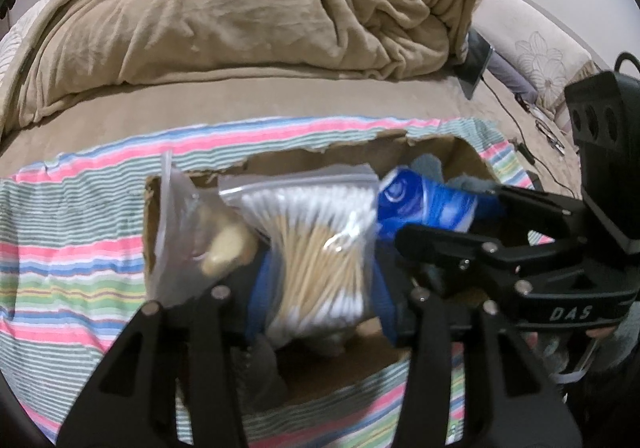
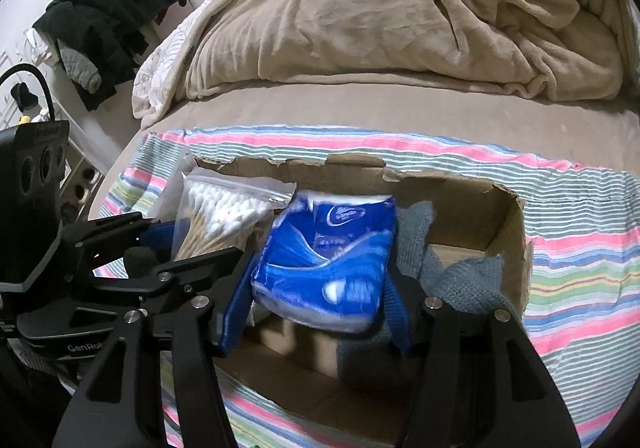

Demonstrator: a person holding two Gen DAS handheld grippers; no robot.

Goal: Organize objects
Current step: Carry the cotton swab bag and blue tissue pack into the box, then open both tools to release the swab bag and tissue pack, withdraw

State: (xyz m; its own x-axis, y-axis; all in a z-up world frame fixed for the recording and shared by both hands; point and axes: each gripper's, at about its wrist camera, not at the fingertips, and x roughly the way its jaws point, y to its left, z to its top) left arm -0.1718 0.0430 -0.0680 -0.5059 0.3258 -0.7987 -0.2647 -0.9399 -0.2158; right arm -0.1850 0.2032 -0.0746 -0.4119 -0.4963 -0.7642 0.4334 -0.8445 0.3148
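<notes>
A clear zip bag of cotton swabs (image 1: 316,215) stands upright in a torn cardboard box (image 1: 352,141). My left gripper (image 1: 320,280) has a blue pad against each side of it and is shut on it. To the right of it is a blue tissue pack (image 2: 324,260), tilted in the same box (image 2: 508,232), with my right gripper (image 2: 322,288) shut on its sides. Each gripper shows in the other's view: the right gripper (image 1: 448,213) on the tissue pack (image 1: 424,203), the left gripper (image 2: 192,242) around the swab bag (image 2: 224,207).
A clear bag holding something beige (image 1: 208,236) leans at the box's left end. Grey cloth (image 2: 460,276) fills its right end. The box sits on a striped cloth (image 1: 72,248) on a bed with a beige blanket (image 1: 240,15). A tablet with a cable (image 1: 478,63) lies far right.
</notes>
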